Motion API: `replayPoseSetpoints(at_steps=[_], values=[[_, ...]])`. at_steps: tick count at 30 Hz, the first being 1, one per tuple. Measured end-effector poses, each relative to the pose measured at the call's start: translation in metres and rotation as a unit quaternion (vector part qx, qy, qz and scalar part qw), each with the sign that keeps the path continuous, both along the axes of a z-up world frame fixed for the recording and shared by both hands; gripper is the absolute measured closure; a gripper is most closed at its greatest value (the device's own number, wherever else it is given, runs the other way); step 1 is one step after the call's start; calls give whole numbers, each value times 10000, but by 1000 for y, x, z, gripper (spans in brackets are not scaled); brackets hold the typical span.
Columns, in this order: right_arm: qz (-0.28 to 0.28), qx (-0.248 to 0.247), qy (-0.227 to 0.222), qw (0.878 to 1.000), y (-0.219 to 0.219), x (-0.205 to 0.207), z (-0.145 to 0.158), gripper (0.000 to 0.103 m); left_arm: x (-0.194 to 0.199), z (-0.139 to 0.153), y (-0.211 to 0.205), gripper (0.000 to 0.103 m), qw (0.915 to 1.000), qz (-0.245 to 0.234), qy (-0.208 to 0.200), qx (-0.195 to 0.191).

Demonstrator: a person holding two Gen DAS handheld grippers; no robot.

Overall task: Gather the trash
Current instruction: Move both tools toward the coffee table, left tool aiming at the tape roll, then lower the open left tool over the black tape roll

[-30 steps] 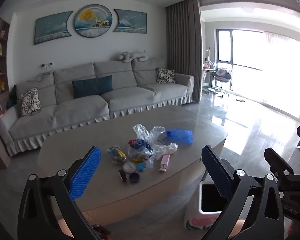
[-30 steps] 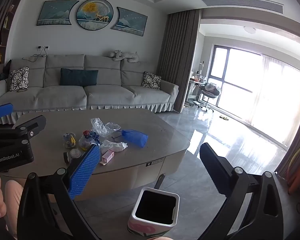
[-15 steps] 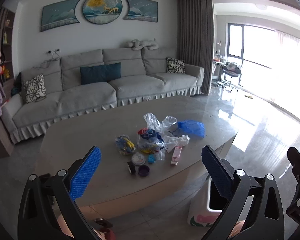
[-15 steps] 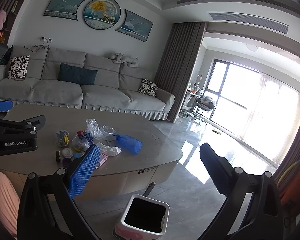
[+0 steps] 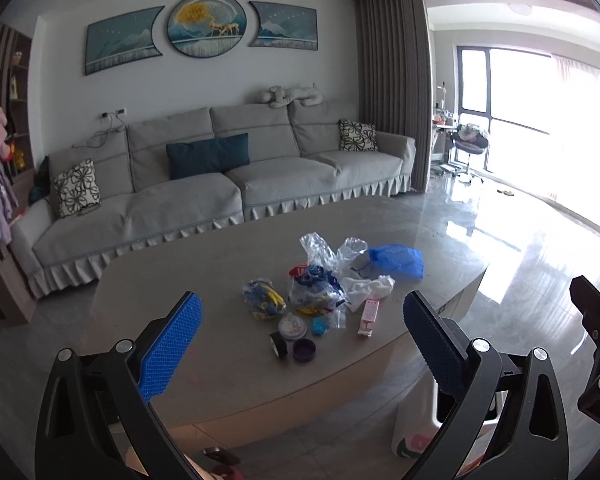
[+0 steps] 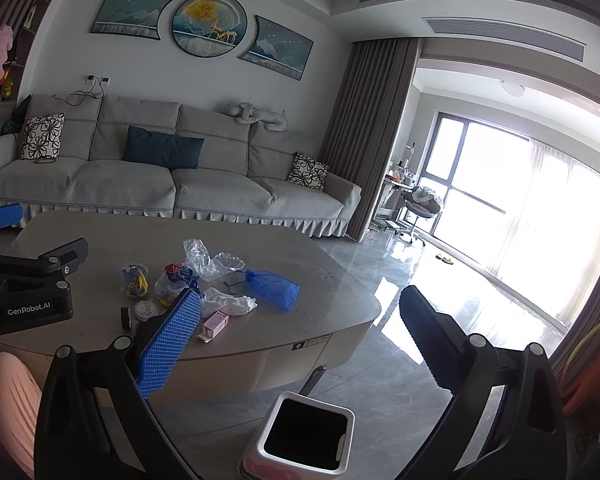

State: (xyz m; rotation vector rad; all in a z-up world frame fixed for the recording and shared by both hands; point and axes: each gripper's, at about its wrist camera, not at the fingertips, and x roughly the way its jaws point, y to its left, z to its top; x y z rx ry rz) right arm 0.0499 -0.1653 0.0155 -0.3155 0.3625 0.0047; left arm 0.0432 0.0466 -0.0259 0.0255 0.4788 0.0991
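One grey sofa [image 5: 220,184] across the upper left of both views, with three cushions on it: two flowered, one dark teal. One oval table [image 5: 228,364] in the middle of the frame, bearing a single heap of trash near its right end. One white bin [image 6: 306,436] on the floor at the bottom centre of the right wrist view, open top dark inside, just beside the table's near edge. In the heap, counted: two crumpled clear bags [image 5: 328,250]; one blue bag [image 5: 398,260]; one clear bag stuffed with coloured wrappers [image 5: 314,294]; one smaller bundle with yellow in it [image 5: 262,300]; one white tissue [image 5: 370,288]; one pink box [image 5: 367,315]; one round white lid [image 5: 292,327]; one purple cap [image 5: 304,350]; one small black roll [image 5: 279,346]. Left gripper [image 5: 302,350] spread wide, blue pads far apart, nothing between them, low in the frame with the heap just above and between the fingers. Right gripper [image 6: 300,322] likewise wide open and empty, heap at centre left behind its left finger, bin below and between the fingers.
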Motion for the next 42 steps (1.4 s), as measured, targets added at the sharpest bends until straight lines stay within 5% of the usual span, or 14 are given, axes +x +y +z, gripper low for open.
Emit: replayPoseSetpoints(at_steps=[6,26,42], values=[[96,122,126,9998,7,19,-7,4,18,-13,15,3,9992,-141,112,-354],[317,661,820,9939,27,105,-52,4,70,-55,49,3,9991,285,183,-257],[469,461,1038,9924,42,136,-102,4,118,-140,52,3,9959,154,851,-274]])
